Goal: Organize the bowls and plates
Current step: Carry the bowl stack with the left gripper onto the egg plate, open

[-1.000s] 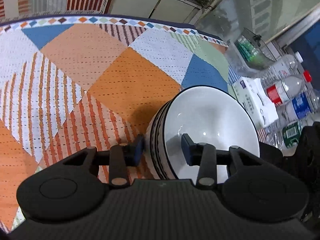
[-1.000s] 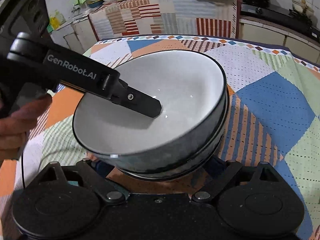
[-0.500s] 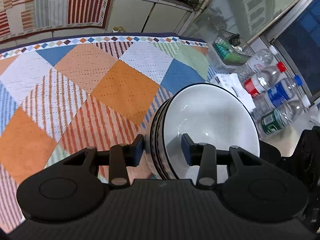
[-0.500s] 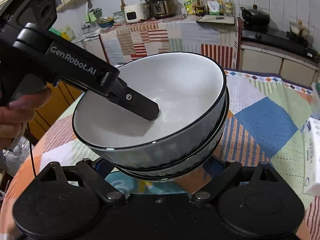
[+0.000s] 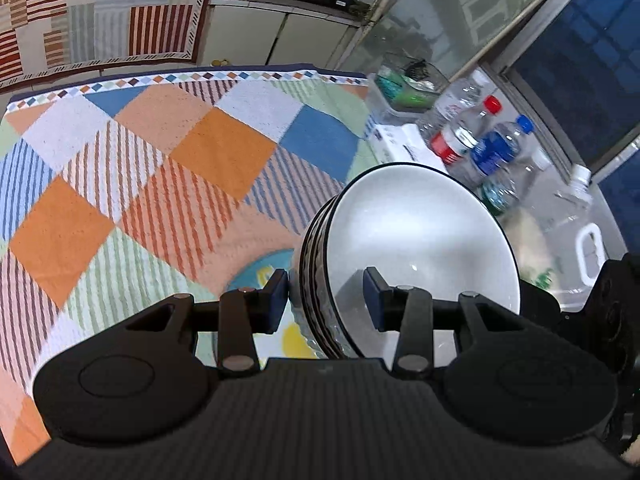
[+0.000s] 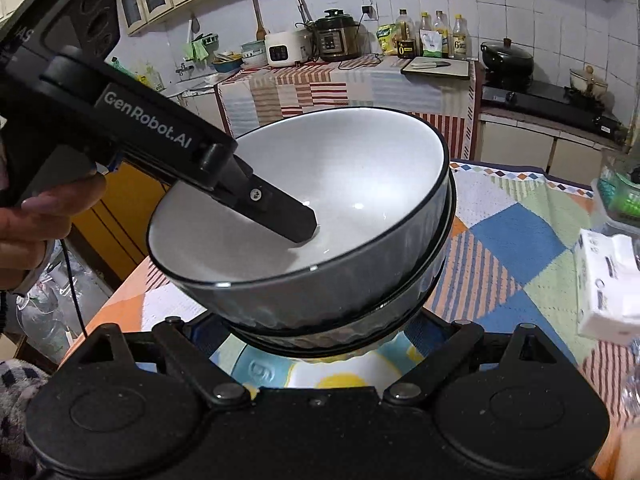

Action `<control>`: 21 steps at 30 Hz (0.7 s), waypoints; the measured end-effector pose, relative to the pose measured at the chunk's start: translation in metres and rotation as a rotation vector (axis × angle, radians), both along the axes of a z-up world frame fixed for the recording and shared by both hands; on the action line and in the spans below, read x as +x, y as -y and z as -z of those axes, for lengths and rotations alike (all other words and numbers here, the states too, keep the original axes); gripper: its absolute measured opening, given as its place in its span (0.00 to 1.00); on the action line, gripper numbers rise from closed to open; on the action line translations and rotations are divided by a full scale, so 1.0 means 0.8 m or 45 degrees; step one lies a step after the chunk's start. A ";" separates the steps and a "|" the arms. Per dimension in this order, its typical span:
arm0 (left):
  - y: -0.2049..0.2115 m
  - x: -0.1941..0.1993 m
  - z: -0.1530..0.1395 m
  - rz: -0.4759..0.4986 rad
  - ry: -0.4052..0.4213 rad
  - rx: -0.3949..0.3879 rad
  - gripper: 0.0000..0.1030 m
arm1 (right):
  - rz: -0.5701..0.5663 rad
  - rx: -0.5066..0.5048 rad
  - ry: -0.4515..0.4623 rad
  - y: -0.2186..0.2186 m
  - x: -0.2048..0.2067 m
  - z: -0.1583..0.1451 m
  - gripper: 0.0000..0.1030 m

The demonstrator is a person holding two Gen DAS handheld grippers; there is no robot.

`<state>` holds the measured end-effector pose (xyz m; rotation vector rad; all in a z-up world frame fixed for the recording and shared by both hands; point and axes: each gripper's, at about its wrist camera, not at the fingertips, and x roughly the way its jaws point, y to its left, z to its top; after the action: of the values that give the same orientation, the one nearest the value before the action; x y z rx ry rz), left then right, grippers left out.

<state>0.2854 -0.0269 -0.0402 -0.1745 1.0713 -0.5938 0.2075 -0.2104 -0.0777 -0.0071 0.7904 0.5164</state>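
A stack of nested bowls, white inside and dark ribbed outside, hangs tilted above the table. My left gripper is shut on the stack's rim, one finger inside, one outside; its inner finger shows in the right wrist view inside the top bowl. My right gripper straddles the bottom of the stack from below; its fingertips are hidden behind the bowls. A plate with a blue and yellow pattern lies on the table under the stack, also seen in the left wrist view.
A patchwork cloth covers the table. Water bottles, a tissue box and a clear container stand along the right edge. Kitchen counters with appliances lie beyond.
The bowl stack has been lifted higher off the cloth and both grippers have risen with it. The patterned plate under it has come into view.
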 end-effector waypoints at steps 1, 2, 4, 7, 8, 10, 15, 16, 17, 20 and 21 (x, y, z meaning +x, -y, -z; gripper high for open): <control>0.000 -0.007 0.001 0.001 -0.006 -0.007 0.38 | 0.001 -0.005 -0.002 0.001 -0.006 -0.001 0.92; 0.002 -0.014 0.002 0.002 -0.011 -0.012 0.38 | 0.001 -0.013 -0.004 0.001 -0.013 -0.001 0.92; 0.005 -0.028 0.005 0.009 -0.016 -0.018 0.38 | 0.001 -0.024 -0.008 0.004 -0.026 0.000 0.92; 0.012 -0.047 0.012 0.042 -0.024 -0.005 0.39 | 0.007 -0.023 -0.031 0.008 -0.041 0.004 0.92; 0.015 -0.051 0.015 0.045 -0.032 -0.001 0.39 | 0.011 -0.025 -0.037 0.009 -0.045 0.005 0.92; 0.021 -0.061 0.020 0.062 -0.026 0.013 0.39 | 0.012 -0.032 -0.034 0.012 -0.053 0.012 0.92; 0.035 -0.075 0.035 0.086 -0.006 0.059 0.39 | 0.044 0.015 -0.065 0.023 -0.061 0.032 0.92; 0.036 -0.075 0.039 0.086 -0.004 0.061 0.39 | 0.050 0.021 -0.070 0.024 -0.061 0.037 0.92; 0.038 -0.075 0.043 0.086 -0.006 0.063 0.39 | 0.053 0.023 -0.071 0.025 -0.060 0.041 0.92; 0.039 -0.071 0.056 0.067 -0.035 0.069 0.39 | 0.050 0.017 -0.073 0.026 -0.060 0.055 0.92; 0.040 -0.069 0.060 0.065 -0.038 0.074 0.39 | 0.051 0.018 -0.079 0.026 -0.059 0.058 0.92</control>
<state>0.2302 -0.0590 -0.0878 -0.1056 1.1233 -0.6065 0.1600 -0.2310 -0.1240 0.0380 0.8462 0.4858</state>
